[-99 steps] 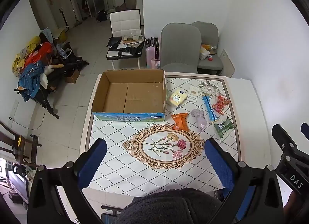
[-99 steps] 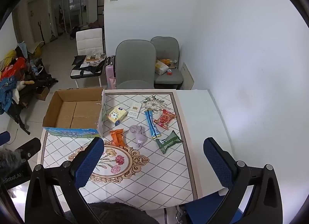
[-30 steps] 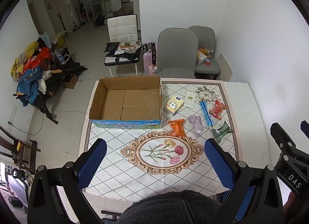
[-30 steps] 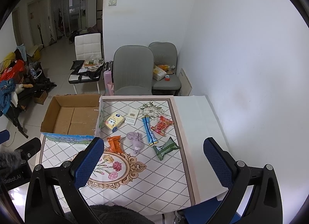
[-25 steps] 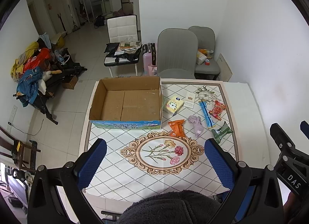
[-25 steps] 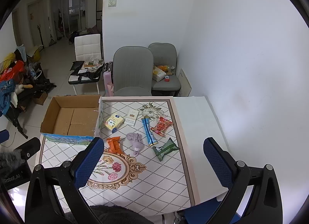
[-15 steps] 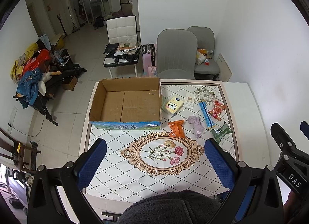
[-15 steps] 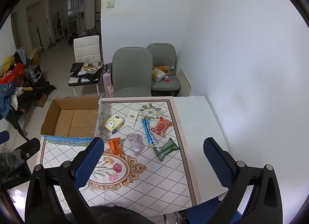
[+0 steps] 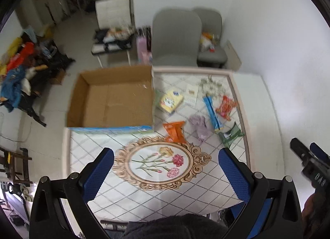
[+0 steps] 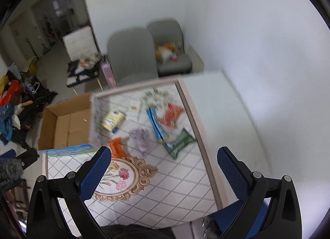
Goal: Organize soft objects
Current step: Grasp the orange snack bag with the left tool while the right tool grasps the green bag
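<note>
Nothing sorted yet: cardboard box (image 9: 115, 102) on the worktop (image 9: 165, 189) bare inside, all soft items lying beside it. Counted: one yellow pack (image 9: 171, 101), one orange packet (image 9: 175, 131), one lilac cloth (image 9: 199, 124), one blue stick pack (image 9: 212, 113), one red packet (image 9: 225, 107), one green packet (image 9: 231, 134). Left hand-held gripper (image 9: 166, 174) and right hand-held gripper (image 10: 164, 172) both spread wide, grasping nothing, well above

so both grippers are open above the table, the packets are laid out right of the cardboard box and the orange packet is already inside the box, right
Not quite. The orange packet is not in the cardboard box; it lies on the table just outside the box's near right corner, as the left wrist view shows. The box holds nothing. The rest stands: left gripper and right gripper are open above the table.
</note>
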`<state>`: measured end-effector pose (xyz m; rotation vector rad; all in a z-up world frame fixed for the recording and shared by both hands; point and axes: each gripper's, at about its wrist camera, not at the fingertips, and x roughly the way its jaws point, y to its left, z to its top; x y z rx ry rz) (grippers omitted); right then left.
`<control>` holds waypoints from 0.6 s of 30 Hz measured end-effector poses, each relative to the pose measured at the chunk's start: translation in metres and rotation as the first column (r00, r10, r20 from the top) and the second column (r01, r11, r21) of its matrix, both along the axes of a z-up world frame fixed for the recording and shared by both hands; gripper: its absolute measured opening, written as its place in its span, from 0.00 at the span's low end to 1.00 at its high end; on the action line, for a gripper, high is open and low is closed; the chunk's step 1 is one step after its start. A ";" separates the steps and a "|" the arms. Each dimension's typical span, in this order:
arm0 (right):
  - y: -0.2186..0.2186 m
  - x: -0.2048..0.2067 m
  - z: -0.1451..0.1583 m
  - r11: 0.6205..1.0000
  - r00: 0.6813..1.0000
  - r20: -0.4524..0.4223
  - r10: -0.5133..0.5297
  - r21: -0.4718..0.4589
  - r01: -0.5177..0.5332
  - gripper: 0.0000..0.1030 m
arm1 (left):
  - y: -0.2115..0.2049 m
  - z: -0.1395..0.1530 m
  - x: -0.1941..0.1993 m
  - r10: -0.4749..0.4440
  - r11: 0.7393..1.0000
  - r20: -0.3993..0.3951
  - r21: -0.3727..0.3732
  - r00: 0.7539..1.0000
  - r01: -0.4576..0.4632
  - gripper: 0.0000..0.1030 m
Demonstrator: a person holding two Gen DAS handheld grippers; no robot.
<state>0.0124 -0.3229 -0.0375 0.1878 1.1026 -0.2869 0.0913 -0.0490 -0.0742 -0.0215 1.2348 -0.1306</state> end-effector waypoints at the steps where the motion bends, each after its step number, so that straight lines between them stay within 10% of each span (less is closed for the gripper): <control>1: -0.012 0.008 -0.015 1.000 0.999 -0.028 -0.019 0.016 0.019 1.00 | -0.006 -0.021 0.012 -0.012 1.000 -0.049 -0.007 0.999 0.012 1.00; 10: -0.113 0.096 -0.228 0.944 0.922 -0.360 -0.144 0.228 0.237 1.00 | -0.054 -0.208 0.096 0.019 0.999 -0.388 -0.035 0.921 -0.036 0.95; 18: -0.127 0.126 -0.333 0.900 0.845 -0.500 -0.188 0.258 0.353 1.00 | -0.071 -0.299 0.125 0.073 0.997 -0.530 0.020 0.845 -0.073 0.94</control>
